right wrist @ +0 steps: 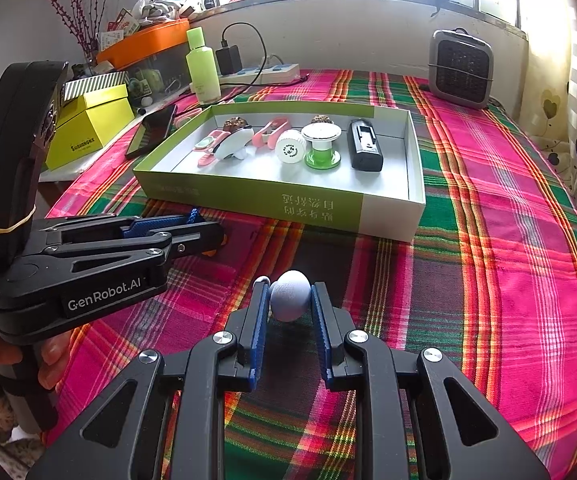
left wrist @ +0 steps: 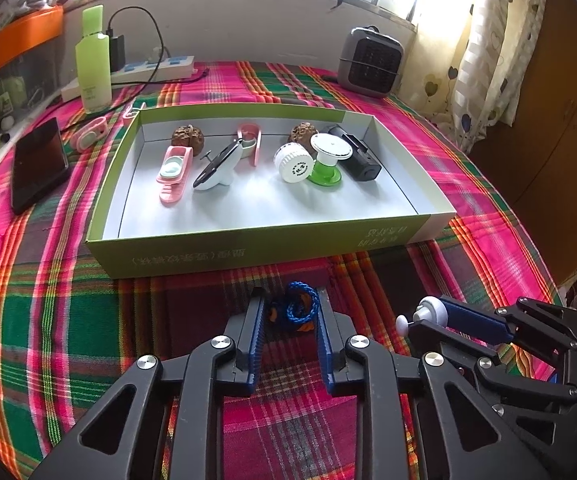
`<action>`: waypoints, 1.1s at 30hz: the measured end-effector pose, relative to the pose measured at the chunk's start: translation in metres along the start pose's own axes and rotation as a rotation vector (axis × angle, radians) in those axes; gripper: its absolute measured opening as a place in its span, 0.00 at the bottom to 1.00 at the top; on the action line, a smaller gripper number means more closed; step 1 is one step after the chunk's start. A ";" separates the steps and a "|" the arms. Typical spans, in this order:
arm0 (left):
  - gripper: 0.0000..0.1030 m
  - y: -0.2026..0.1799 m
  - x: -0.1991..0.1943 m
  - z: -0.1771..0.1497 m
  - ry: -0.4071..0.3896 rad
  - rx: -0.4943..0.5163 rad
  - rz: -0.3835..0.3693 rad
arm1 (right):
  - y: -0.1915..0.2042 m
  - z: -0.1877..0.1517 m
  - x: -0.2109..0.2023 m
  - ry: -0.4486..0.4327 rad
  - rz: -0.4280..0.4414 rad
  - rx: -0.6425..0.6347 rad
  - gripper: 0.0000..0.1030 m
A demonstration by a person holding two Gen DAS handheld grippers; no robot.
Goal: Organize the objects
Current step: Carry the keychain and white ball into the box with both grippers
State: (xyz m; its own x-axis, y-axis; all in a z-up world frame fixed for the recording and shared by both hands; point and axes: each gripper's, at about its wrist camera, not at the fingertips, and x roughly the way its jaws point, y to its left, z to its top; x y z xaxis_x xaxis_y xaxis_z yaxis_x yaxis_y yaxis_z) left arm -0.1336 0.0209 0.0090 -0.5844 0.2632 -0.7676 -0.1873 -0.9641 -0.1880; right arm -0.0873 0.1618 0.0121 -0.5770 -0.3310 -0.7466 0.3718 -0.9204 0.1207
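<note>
Shallow green cardboard box (left wrist: 248,246) with white inside, open top, sits on plaid tablecloth (left wrist: 40,292). Contents, left to right: pink plastic clip (left wrist: 174,172) lying flat with a pale green disc in it; wrinkled brown walnut (left wrist: 187,136) at the back wall; white round-bodied gadget with black face (left wrist: 218,166), tilted; second pink clip (left wrist: 249,140) behind it; second walnut (left wrist: 302,133) at back; white ribbed bottle cap (left wrist: 293,163) on its side; green-and-white spool-shaped holder (left wrist: 326,160) touching the cap, flat white disc on top; black rectangular device (left wrist: 358,154) lying flat at the right end.

Outside the box: black phone (left wrist: 38,164) flat to its left, tall light-green plastic bottle (left wrist: 93,60) upright behind, white power strip (left wrist: 156,68) with black charger plugged in, grey fan heater (left wrist: 369,62) at the far right. Orange box (right wrist: 144,42) and yellow box (right wrist: 88,130) on the side shelf.

Left gripper (left wrist: 290,314) near the box's front wall, fingers parted around a coiled blue braided cord (left wrist: 300,306) with orange bits; fingers close to the cord, cannot tell if gripping. Right gripper (right wrist: 289,300) clenched on a pale lavender rounded knob (right wrist: 290,296), matte textured surface, both blue ribbed pads touching it; small white peg sticks out its side in the left view. Both items on the cloth in front of the box, not inside.
</note>
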 end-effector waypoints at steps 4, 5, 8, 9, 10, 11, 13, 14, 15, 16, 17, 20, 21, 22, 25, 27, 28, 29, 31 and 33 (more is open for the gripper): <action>0.19 0.000 -0.001 0.000 0.000 -0.001 0.002 | 0.000 0.000 0.000 -0.001 -0.001 0.001 0.22; 0.19 0.000 -0.001 0.000 -0.001 0.000 0.002 | 0.000 0.000 0.000 -0.001 0.000 0.001 0.22; 0.19 0.001 -0.002 0.000 0.000 0.002 0.000 | 0.001 0.000 0.001 0.003 0.001 -0.001 0.22; 0.19 0.001 -0.002 0.000 -0.001 0.002 0.000 | 0.001 0.001 0.000 0.002 0.001 -0.002 0.22; 0.19 0.001 -0.002 0.000 -0.001 0.002 0.000 | 0.002 0.001 0.000 0.002 0.002 -0.002 0.22; 0.19 0.001 -0.002 0.000 0.000 0.003 -0.001 | 0.002 0.002 0.000 0.001 0.002 -0.002 0.22; 0.19 0.000 -0.003 0.000 -0.001 0.004 -0.001 | 0.002 0.002 0.000 -0.001 0.001 -0.004 0.22; 0.18 0.000 -0.003 -0.001 -0.002 0.004 -0.002 | 0.003 0.003 0.000 -0.002 0.001 -0.005 0.22; 0.18 0.000 -0.003 -0.001 -0.002 0.004 -0.001 | 0.003 0.003 0.000 -0.002 0.002 -0.005 0.22; 0.18 0.000 -0.004 -0.002 -0.002 0.004 0.000 | 0.003 0.003 0.000 -0.003 0.002 -0.005 0.22; 0.18 -0.001 -0.004 -0.002 -0.003 0.005 0.000 | 0.003 0.003 0.000 -0.004 0.003 -0.005 0.22; 0.18 -0.002 -0.006 -0.003 -0.005 0.007 0.001 | 0.003 0.003 -0.001 -0.005 0.004 -0.003 0.22; 0.18 -0.002 -0.006 -0.003 -0.006 0.007 0.002 | 0.004 0.003 -0.001 -0.006 0.004 -0.003 0.22; 0.18 -0.002 -0.007 -0.003 -0.008 0.007 0.002 | 0.003 0.003 -0.001 -0.008 0.005 -0.003 0.22; 0.18 -0.001 -0.010 -0.003 -0.013 0.006 0.003 | 0.003 0.004 -0.002 -0.013 0.007 -0.003 0.22; 0.18 -0.001 -0.012 -0.002 -0.018 0.010 0.005 | 0.003 0.005 -0.002 -0.017 0.009 -0.004 0.22; 0.18 -0.001 -0.014 -0.002 -0.021 0.010 0.007 | 0.003 0.005 -0.003 -0.019 0.011 -0.004 0.22; 0.18 -0.001 -0.016 -0.002 -0.025 0.010 0.008 | 0.004 0.006 -0.003 -0.021 0.011 -0.005 0.22; 0.18 -0.001 -0.018 0.000 -0.032 0.011 0.010 | 0.004 0.007 -0.004 -0.027 0.014 -0.005 0.22; 0.18 -0.001 -0.022 0.001 -0.042 0.012 0.013 | 0.005 0.009 -0.006 -0.037 0.015 -0.005 0.22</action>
State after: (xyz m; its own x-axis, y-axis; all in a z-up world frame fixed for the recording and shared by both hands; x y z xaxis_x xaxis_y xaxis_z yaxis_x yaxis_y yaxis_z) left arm -0.1213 0.0162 0.0266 -0.6190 0.2525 -0.7437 -0.1894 -0.9669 -0.1707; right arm -0.0889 0.1575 0.0226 -0.5975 -0.3525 -0.7202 0.3841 -0.9143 0.1288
